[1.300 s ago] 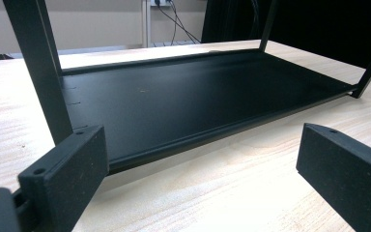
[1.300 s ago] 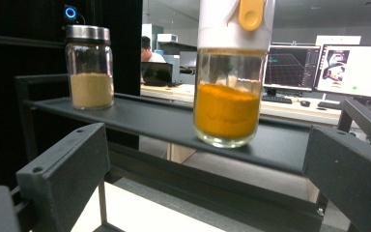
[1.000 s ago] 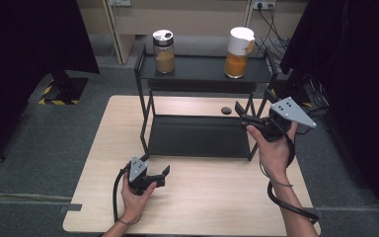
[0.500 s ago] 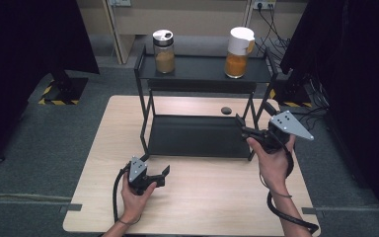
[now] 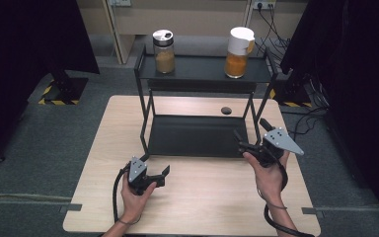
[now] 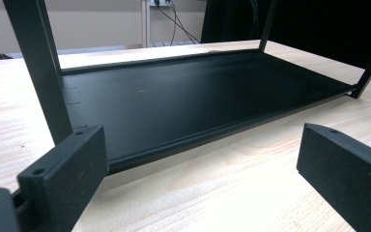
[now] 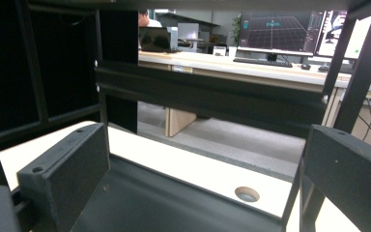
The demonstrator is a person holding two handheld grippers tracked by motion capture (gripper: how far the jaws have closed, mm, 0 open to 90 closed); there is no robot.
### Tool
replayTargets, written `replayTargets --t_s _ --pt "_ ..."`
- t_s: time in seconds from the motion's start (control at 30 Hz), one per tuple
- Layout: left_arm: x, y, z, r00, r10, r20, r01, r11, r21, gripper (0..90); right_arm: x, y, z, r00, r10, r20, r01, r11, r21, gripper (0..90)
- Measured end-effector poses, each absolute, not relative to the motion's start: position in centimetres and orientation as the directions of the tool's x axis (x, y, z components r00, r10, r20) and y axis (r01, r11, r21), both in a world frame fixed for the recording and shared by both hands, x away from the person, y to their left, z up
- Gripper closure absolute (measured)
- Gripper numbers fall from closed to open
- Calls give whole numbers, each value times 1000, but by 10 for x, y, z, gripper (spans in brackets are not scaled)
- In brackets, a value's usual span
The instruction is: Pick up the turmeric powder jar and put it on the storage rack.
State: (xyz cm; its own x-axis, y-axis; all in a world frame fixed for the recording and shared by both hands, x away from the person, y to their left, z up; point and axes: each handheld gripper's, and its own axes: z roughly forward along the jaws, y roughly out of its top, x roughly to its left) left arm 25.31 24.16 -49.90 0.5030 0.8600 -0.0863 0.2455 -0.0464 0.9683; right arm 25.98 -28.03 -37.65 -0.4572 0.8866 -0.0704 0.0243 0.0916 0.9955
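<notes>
In the high view we see our left gripper low in the frame, left of centre, held in a hand over the bare wood of the table. Its jaws stand wide apart with nothing between them. In the left gripper view those jaws rise at the lower corners, and between them we look across the tabletop to the lower tray of the black rack, just beyond them; a black rack leg stands at the upper left.

Our right gripper sits right of centre in the high view, at the right front corner of the black rack, with its grey plate on top and a hand below it. Its jaws are also spread apart and hold nothing. In the right gripper view they point into the rack above the lower tray, and a round hole in the table shows at lower right.

On the rack's top shelf, in the upper middle of the high view, stand a jar of brown powder to the left and a white-lidded jar of orange powder to the right, well apart from both grippers.
</notes>
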Motion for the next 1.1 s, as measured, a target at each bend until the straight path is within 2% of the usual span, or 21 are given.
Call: replayTargets --t_s 0.33,0.83,1.1 --pt "253 241 -499 503 860 -85 245 -47 968 34 253 -285 -408 -433 900 -59 79 103 992 27" --pt "252 241 -499 501 862 -83 241 -47 969 34 241 -301 -464 -407 914 10 173 66 983 29" --pt "252 241 -500 500 862 -84 242 -46 969 34 239 -300 -478 -407 913 11 193 74 978 31"
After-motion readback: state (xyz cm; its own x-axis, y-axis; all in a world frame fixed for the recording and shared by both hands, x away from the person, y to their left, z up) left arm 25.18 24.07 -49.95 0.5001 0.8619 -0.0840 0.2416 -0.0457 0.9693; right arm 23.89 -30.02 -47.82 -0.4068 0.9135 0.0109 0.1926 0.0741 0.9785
